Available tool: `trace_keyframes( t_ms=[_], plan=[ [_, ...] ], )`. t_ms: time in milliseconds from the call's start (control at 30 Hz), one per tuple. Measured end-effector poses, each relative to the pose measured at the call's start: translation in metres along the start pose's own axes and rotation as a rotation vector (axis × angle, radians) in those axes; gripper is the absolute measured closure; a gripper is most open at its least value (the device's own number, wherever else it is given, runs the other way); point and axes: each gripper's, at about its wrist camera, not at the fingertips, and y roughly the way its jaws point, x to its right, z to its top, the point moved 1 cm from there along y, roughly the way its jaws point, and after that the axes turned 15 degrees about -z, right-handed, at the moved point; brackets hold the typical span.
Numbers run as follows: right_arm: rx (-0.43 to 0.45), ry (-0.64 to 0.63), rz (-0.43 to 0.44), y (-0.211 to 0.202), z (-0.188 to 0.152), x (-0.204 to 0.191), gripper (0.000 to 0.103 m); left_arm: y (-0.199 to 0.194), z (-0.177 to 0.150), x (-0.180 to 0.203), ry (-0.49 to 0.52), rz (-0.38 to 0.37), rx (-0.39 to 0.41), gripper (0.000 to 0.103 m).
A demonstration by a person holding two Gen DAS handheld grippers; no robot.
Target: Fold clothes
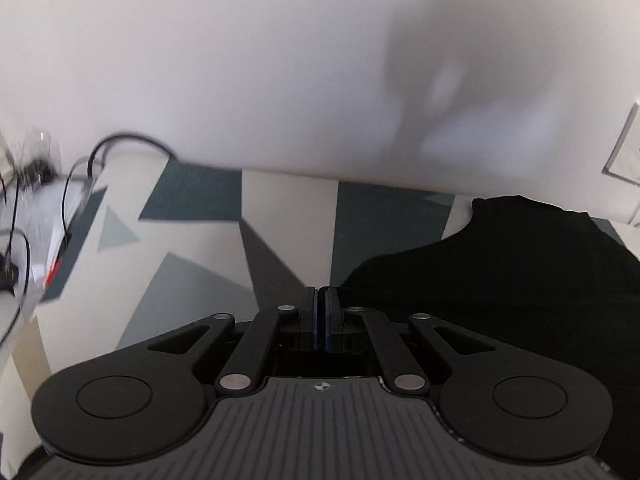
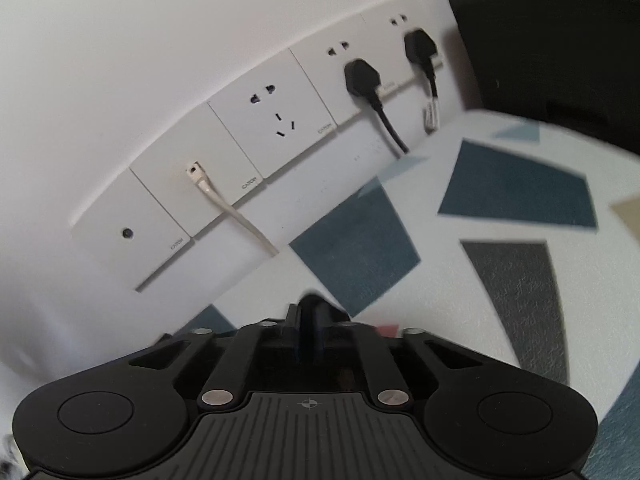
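Patterned tablecloth [image 1: 192,240] below white wall [image 1: 240,60]; black garment [image 1: 500,272] beside closed left hand-held gripper [image 1: 321,300]

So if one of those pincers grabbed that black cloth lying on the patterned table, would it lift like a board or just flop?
Probably flop: the black cloth garment lies flat with soft, curved edges on the patterned tablecloth, so it looks limp. It likely drapes from wherever it is pinched. It looks thin, so probably light.

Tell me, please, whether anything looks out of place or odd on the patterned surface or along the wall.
Little stands out. The black garment lies bunched and unfolded beside the left gripper, whose jaws are closed. In the left wrist view, loose black cables trail over clutter at the surface's far edge. The wall sockets look intact, two with black plugs seated.
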Motion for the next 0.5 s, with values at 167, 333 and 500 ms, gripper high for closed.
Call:
trace_keyframes(
  t_ms=[167, 333, 500],
  plan=[
    [0.007, -0.023, -0.025, -0.025, 0.001, 0.002, 0.052, 0.012, 0.002, 0.0, 0.018, 0.008, -0.002, 0.099],
    [0.041, -0.078, -0.074, -0.069, -0.028, 0.024, 0.052, -0.007, -0.007, -0.004, 0.027, -0.069, -0.025, 0.071],
    [0.097, -0.357, -0.102, -0.081, -0.063, 0.009, 0.051, -0.041, -0.023, -0.01, 0.031, -0.141, -0.023, 0.042]
  ],
)
